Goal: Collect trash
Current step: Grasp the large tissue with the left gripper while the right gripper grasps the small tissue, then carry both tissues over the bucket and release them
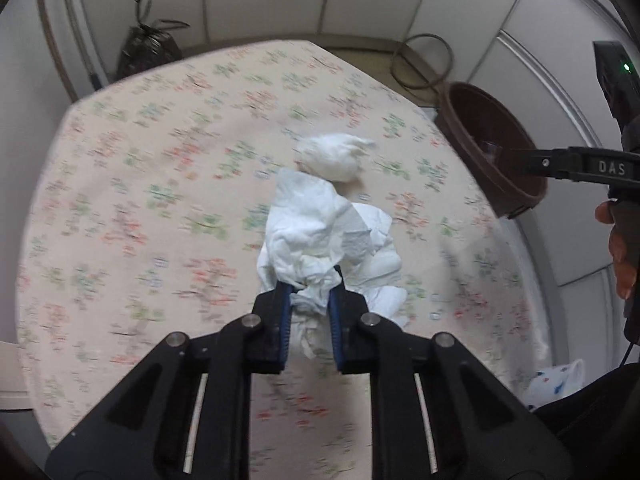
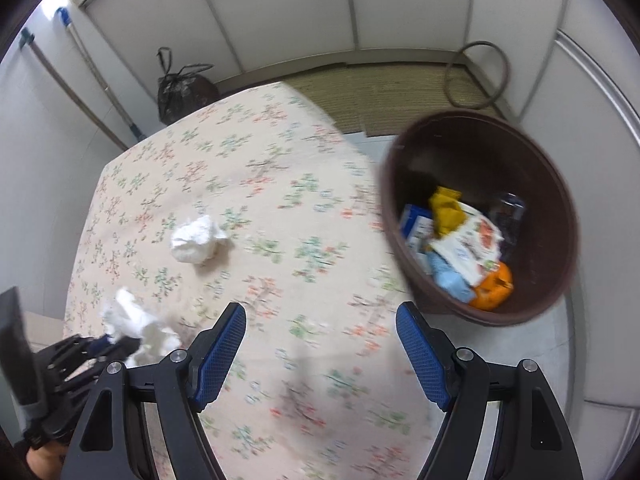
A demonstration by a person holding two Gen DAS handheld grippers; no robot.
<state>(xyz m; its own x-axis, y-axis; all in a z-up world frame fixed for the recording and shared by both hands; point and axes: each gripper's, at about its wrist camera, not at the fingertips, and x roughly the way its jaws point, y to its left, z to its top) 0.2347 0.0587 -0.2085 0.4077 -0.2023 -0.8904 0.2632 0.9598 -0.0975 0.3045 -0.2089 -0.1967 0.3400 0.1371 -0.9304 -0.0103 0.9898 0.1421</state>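
A crumpled white paper towel (image 1: 320,232) is pinched between the blue pads of my left gripper (image 1: 310,284), which is shut on it just above the floral tablecloth (image 1: 160,160). In the right wrist view that paper towel (image 2: 136,320) and left gripper (image 2: 112,342) appear at the lower left. A second tissue ball (image 1: 334,156) (image 2: 196,240) lies loose on the cloth beyond it. My right gripper (image 2: 320,316) hangs open over the table with nothing between its pads, left of the brown bin (image 2: 460,152) (image 1: 492,148), which holds several wrappers.
A tied black rubbish bag (image 2: 180,88) (image 1: 148,48) sits on the floor behind the table. A wire hoop (image 2: 476,76) leans on the white wall panels. Broom handles (image 2: 100,80) stand at left. A white plastic bag (image 1: 556,380) lies near the table's right edge.
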